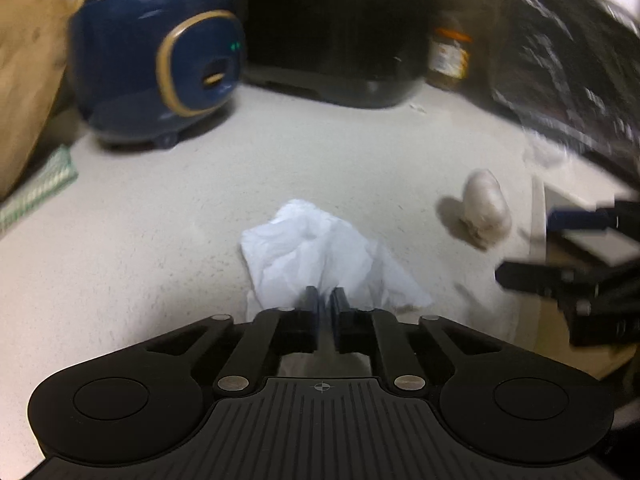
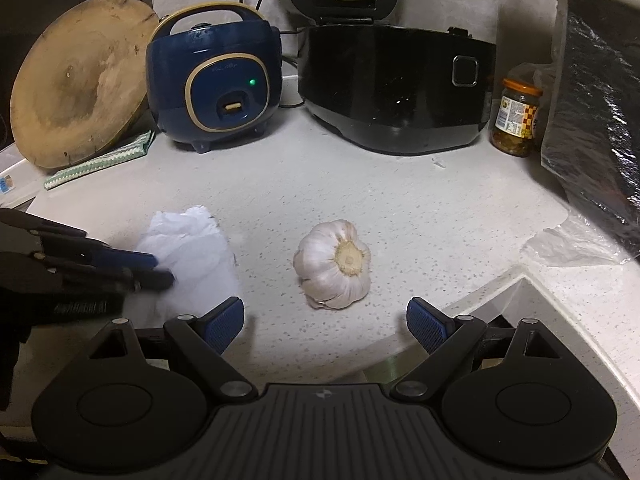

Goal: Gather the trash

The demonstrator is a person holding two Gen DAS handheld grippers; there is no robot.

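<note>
Your left gripper (image 1: 324, 294) was clenched on the near edge of the crumpled white tissue (image 1: 316, 248), which lay on the counter straight ahead at twelve o'clock from its fingertips. Your right gripper (image 2: 325, 320) stood released with nothing between its blue pads; the tissue (image 2: 188, 248) lay at ten o'clock from it, and one white garlic bulb (image 2: 334, 266) sat just beyond the pads at twelve o'clock. All of it rested on a pale speckled stone countertop (image 2: 400, 216). Farther back, you had one round wooden cutting board (image 2: 80, 92) at ten o'clock, one navy rice cooker (image 2: 216, 84), one black rice cooker (image 2: 396, 88) with its lid raised, and one orange-lidded glass jar (image 2: 516, 116) at two o'clock.
</note>
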